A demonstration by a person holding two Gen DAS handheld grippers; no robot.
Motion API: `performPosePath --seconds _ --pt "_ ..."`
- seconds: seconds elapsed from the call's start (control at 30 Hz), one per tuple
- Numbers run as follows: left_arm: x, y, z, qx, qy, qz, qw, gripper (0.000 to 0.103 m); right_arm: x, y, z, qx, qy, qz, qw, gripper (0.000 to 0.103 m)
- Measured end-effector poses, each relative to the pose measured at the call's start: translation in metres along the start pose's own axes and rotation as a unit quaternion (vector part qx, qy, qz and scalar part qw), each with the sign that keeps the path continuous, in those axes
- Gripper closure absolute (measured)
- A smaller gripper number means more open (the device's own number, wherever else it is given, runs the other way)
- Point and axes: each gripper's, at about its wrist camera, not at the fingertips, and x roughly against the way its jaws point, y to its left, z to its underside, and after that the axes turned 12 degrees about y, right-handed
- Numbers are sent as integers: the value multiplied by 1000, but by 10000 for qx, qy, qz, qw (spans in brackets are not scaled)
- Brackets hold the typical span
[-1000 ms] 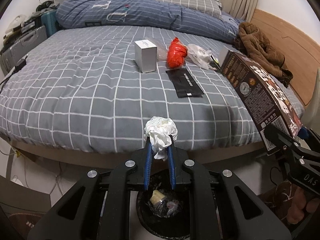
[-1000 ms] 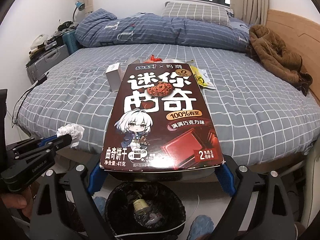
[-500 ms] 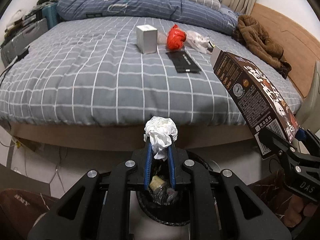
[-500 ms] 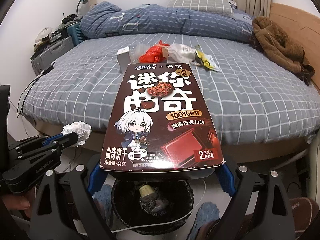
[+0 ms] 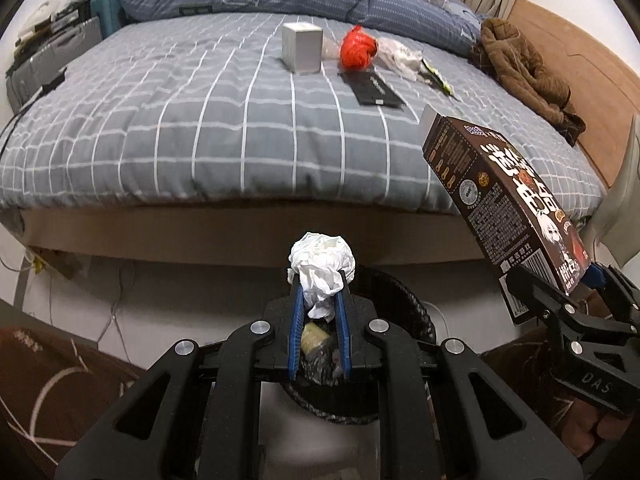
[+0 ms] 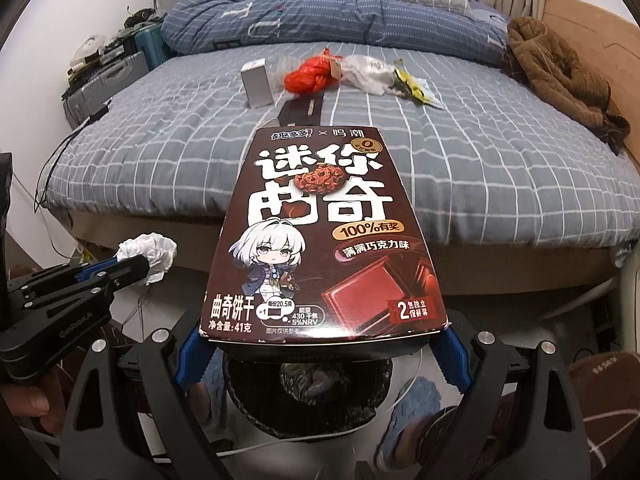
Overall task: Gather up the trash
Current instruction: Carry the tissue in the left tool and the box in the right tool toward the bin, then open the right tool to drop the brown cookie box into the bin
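Trash held over black round waste bin (image 5: 404, 312) beside grey checked bed (image 5: 200, 136).

Left gripper (image 5: 318, 286): clamped on crumpled white tissue ball (image 5: 322, 266), above the bin. Right gripper (image 6: 320, 340): jaws wide, gripping dark brown cookie box (image 6: 324, 236) by its edges, over the bin. Left view alone shows the box's printed side panel and bin contents; right view alone shows its front art. On the bed at 12 o'clock: small white carton (image 5: 302, 48), red crumpled bag (image 5: 357, 52).
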Motion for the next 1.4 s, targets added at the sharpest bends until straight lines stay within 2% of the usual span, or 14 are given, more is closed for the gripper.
performPosePath --seconds 0.27,0.7,0.83,1.23,1.4 --pt "-17 4 15 44 329 32 9994 89 -15 0 10 37 276 -2 9996 17" --pt "-65 13 3 -34 647 -173 9978 89 -57 7 10 165 751 -259 9967 17" --pt "-68 17 3 62 711 -86 9974 89 -68 12 22 277 1063 -371 9933 17" --pt "-94 34 14 187 1004 -129 9947 89 -113 22 29 436 1710 -214 9841 17" --pt "-102 39 11 231 1060 -95 9940 89 -128 25 24 488 1816 -197 9820 16"
